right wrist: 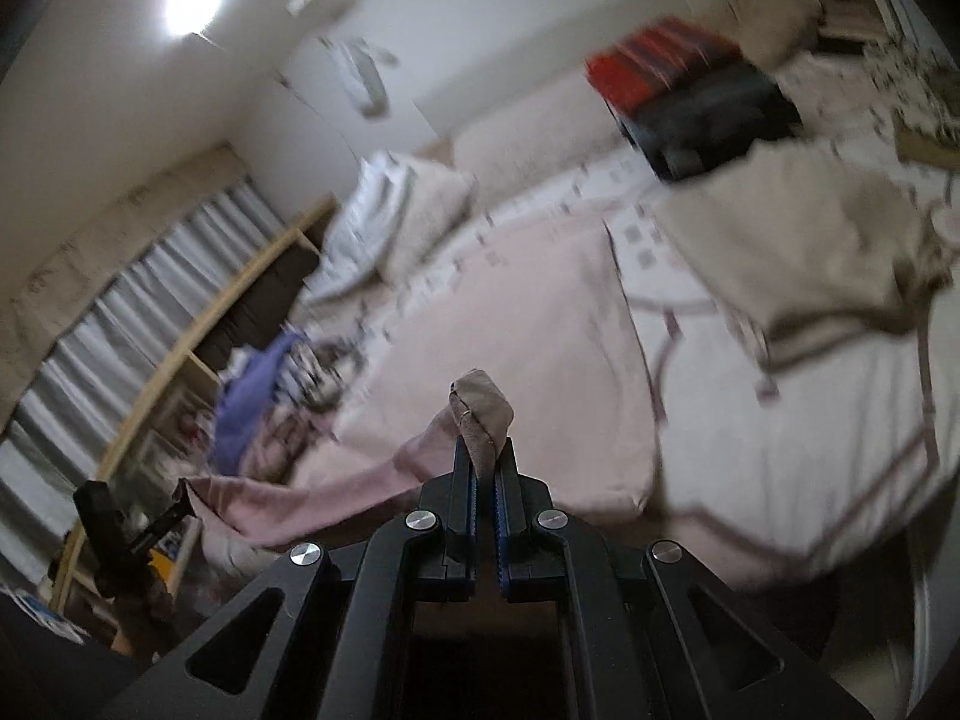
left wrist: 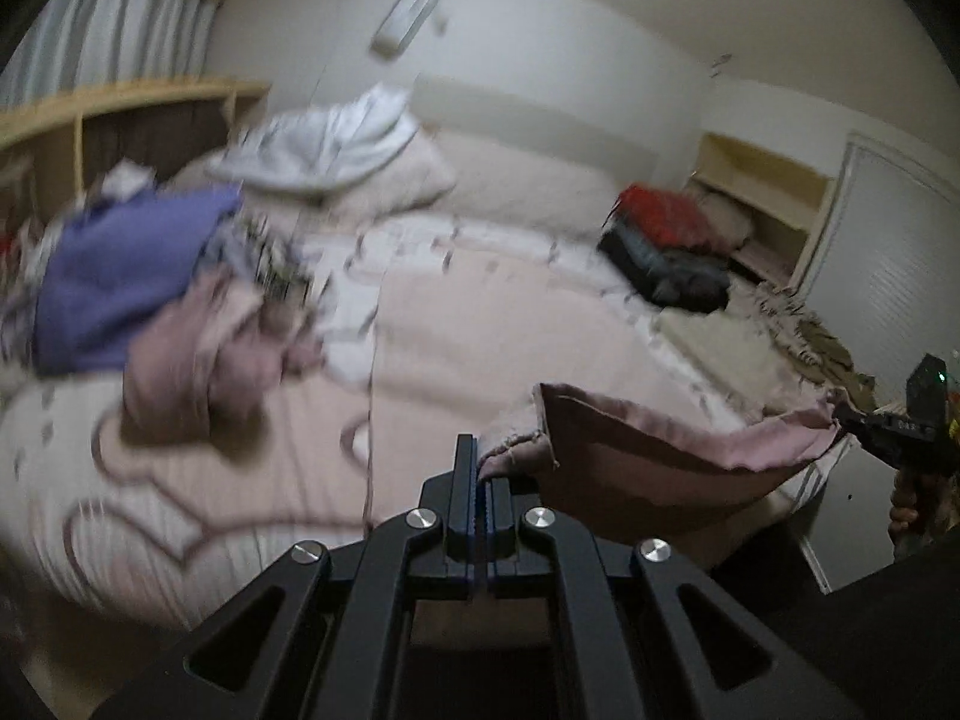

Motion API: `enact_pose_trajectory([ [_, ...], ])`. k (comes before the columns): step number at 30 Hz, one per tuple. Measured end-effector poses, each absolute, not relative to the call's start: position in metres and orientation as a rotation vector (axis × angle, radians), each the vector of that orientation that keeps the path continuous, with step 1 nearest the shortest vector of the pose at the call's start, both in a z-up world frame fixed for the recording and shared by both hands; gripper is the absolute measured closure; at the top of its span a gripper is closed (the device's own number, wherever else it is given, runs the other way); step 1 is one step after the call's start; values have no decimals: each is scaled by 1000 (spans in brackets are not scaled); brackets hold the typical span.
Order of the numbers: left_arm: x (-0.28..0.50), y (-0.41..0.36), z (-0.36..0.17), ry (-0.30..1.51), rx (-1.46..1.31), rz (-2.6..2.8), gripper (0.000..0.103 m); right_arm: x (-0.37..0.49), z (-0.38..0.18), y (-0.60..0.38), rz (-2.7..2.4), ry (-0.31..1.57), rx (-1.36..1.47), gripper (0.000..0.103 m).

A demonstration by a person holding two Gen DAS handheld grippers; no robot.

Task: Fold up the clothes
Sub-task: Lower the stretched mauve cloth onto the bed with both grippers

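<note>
While stretched between claws, soft pink cloth (left wrist: 690, 438), hem frayed.

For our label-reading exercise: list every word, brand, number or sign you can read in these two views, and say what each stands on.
White lettering on the right gripper, seen from the left wrist view: too blurred to read.
Printed items on the shelf in the right wrist view: too small and blurred to read.
Nothing else carries legible text.

Dusty-pink garment (left wrist: 660, 450); purple cloth (left wrist: 126, 276); pale-pink bedspread (left wrist: 480, 330), grey square pattern; red-and-black stack (left wrist: 666, 246); black grippers.
</note>
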State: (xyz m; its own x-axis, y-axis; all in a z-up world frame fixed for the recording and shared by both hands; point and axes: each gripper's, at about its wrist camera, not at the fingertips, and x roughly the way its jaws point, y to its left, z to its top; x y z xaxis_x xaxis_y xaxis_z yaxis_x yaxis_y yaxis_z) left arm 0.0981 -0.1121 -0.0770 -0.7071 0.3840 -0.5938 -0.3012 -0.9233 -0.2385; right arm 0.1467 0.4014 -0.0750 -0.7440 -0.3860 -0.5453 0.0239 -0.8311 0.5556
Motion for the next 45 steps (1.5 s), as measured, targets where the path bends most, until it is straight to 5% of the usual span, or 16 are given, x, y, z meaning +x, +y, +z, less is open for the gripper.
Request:
enact_pose_trajectory([
  [11, 52, -105, -71, -184, -906, 2610, 100, 114, -93, 416, -2591, -851, 1034, 98],
  [24, -217, -60, -69, -159, -988, 2656, 100, -120, -64, 435, -2676, -731, 1003, 98],
  [34, -366, -32, -132, -99, -1258, 2589, 100, -270, -112, 443, -2718, -679, 1217, 98],
  [45, -413, -26, -199, -72, -1460, 2518, 97, -323, -183, 455, -2672, -784, 1413, 98],
])
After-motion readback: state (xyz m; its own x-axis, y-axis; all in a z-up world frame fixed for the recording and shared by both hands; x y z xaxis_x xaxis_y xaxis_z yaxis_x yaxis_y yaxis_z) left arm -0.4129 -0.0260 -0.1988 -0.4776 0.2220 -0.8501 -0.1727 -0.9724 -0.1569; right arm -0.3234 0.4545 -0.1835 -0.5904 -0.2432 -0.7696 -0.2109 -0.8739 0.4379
